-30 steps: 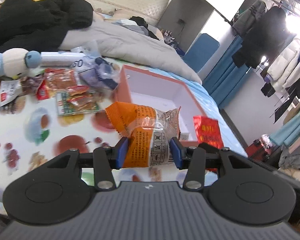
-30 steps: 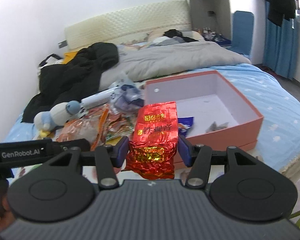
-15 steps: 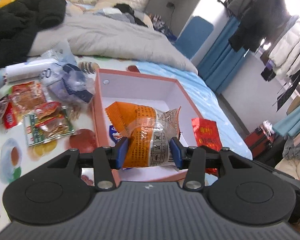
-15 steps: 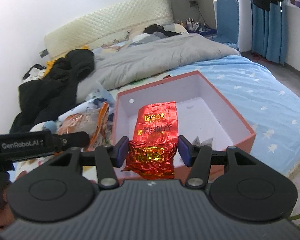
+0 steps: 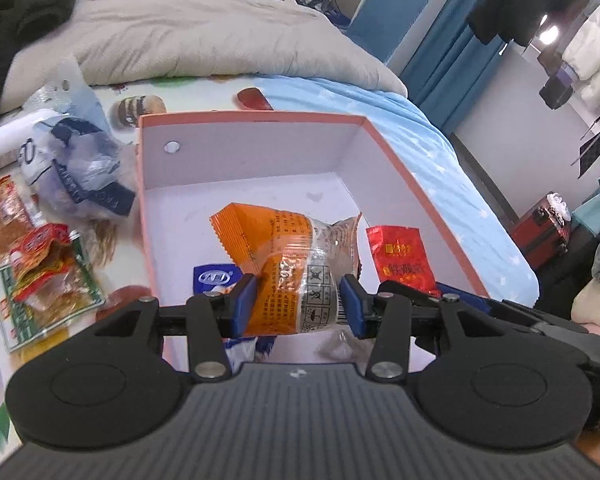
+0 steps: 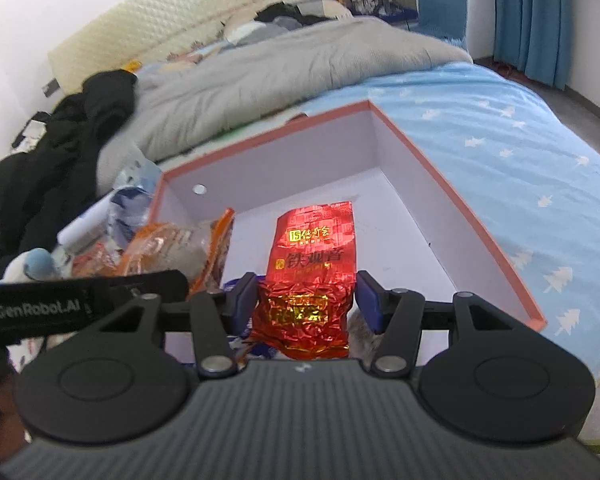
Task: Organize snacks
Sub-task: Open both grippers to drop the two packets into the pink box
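Left gripper clamped on an orange packet, held above the near half of the pink box. Loose snacks left of the box, on the bed sheet.

Right gripper pinching a red foil packet, also over the box, toward its near wall. Best lowered well inside the walls before letting go, each packet to its own side, clear of the blue wrapper on the box floor.

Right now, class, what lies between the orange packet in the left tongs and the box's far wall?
Only bare white box floor lies between the orange packet and the far wall; the left wrist view shows it.
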Action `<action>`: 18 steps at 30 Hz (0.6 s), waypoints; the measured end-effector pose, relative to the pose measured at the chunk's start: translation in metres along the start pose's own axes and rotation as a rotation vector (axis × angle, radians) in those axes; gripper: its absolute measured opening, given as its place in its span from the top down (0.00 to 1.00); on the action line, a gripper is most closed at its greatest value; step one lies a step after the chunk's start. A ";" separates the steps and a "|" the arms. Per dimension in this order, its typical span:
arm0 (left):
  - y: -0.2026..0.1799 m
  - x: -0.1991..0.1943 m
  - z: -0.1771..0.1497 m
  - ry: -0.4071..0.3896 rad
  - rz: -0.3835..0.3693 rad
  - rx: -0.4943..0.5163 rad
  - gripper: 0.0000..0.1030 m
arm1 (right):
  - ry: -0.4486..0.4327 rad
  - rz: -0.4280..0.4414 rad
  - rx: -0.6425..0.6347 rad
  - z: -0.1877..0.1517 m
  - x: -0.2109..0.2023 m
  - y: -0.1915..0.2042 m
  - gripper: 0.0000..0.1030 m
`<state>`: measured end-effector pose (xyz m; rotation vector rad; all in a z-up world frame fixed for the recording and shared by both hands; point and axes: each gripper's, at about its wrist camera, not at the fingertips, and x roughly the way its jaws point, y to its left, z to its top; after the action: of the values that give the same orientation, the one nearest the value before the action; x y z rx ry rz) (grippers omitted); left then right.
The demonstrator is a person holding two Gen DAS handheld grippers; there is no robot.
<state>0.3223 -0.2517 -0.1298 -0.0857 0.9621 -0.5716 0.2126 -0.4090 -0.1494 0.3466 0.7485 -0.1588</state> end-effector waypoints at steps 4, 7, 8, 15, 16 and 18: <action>-0.002 0.017 0.007 0.024 -0.006 0.026 0.49 | 0.012 -0.025 0.033 0.008 0.019 -0.015 0.45; -0.005 0.023 0.006 0.032 -0.007 0.037 0.46 | 0.030 -0.026 0.041 0.012 0.030 -0.021 0.45; -0.006 0.023 0.005 0.031 0.000 0.036 0.45 | 0.032 -0.028 0.036 0.013 0.031 -0.021 0.45; -0.007 0.001 0.002 0.006 0.002 0.019 0.44 | 0.054 -0.034 0.050 0.009 0.028 -0.021 0.37; -0.008 -0.007 0.000 -0.005 0.006 0.019 0.44 | 0.050 -0.039 0.051 0.008 0.025 -0.020 0.37; -0.011 -0.023 -0.003 -0.025 0.005 0.022 0.44 | 0.043 -0.038 0.052 0.008 0.015 -0.018 0.37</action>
<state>0.3053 -0.2489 -0.1107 -0.0705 0.9309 -0.5752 0.2234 -0.4283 -0.1587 0.3857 0.7944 -0.2077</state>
